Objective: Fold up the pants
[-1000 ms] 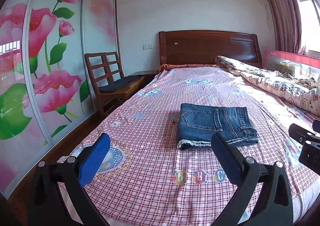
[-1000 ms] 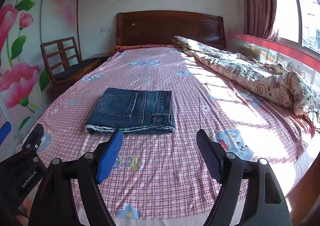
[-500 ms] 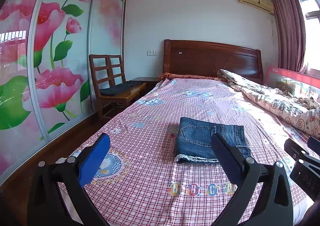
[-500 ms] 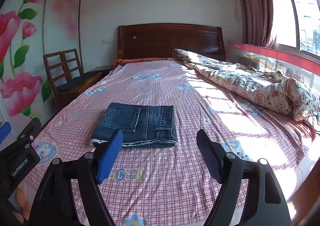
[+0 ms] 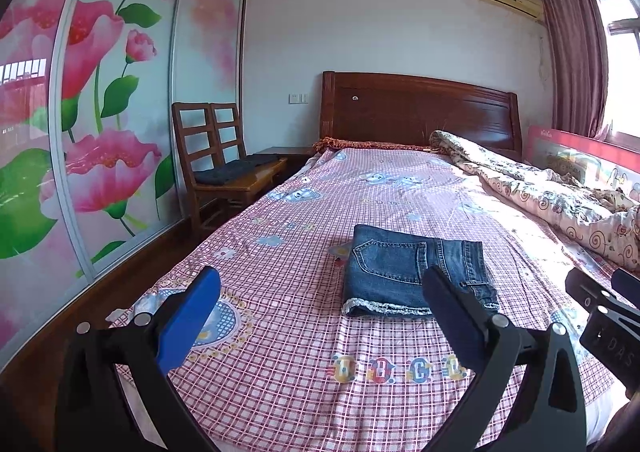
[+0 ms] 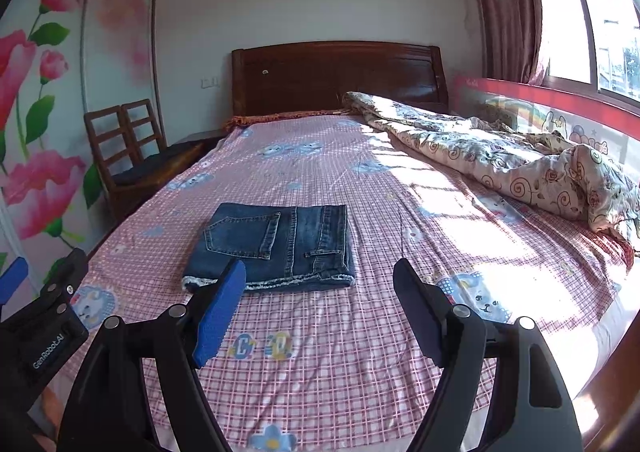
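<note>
A pair of blue denim pants (image 5: 416, 272) lies folded into a flat rectangle on the pink checked bed sheet (image 5: 300, 332), back pocket up, frayed hem toward me. In the right wrist view the same pants (image 6: 276, 248) rest just beyond the fingertips. My left gripper (image 5: 320, 292) hovers open above the sheet near the foot of the bed, nothing between its blue pads. My right gripper (image 6: 320, 284) is open too and holds nothing. Both stand short of the pants and apart from them. The right gripper's body (image 5: 604, 316) shows at the left view's right edge.
A crumpled floral quilt (image 6: 500, 156) lies along the bed's right side beside a red guard rail (image 6: 560, 108). A dark wooden headboard (image 5: 420, 112) stands at the far end. Wooden chairs (image 5: 220, 160) and a flower-printed wardrobe (image 5: 100, 112) line the left.
Both cameras have tipped upward, so the pants sit lower in each view and more wall shows. The pants have not moved and both grippers stay open.
</note>
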The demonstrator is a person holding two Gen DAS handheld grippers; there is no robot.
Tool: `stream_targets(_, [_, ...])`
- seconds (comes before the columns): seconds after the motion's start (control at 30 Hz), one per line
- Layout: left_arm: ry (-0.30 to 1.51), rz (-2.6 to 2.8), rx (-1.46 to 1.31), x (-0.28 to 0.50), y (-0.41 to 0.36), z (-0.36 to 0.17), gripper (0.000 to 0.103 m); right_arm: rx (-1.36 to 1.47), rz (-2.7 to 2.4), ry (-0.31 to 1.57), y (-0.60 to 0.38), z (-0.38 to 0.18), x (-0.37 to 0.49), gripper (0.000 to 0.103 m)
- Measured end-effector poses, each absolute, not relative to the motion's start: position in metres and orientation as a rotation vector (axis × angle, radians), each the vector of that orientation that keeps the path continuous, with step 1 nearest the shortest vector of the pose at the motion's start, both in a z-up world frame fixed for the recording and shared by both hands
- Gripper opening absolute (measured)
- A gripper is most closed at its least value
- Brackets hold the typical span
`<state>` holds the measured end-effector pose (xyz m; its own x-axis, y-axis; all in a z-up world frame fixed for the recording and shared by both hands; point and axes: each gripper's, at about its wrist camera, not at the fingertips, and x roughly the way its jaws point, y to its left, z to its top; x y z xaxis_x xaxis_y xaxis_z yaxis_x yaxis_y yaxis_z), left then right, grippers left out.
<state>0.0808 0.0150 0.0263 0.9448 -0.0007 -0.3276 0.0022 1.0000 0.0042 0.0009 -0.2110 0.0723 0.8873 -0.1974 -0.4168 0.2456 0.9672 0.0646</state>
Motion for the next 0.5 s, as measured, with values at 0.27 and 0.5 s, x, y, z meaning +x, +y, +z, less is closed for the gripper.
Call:
stream_targets(0.27, [0.342, 0.002, -0.009, 0.0839, 0.0193, 0.0269, 0.101, 0.123, -0.225, 0.431, -0.2123, 0.0705, 0.0019, 0.075])
stream_targets(0.5, [0.350, 0.001, -0.009, 0.0847, 0.0203, 0.0249, 0.101, 0.125, -0.219, 0.440, -0.2130, 0.0686, 0.0030, 0.075])
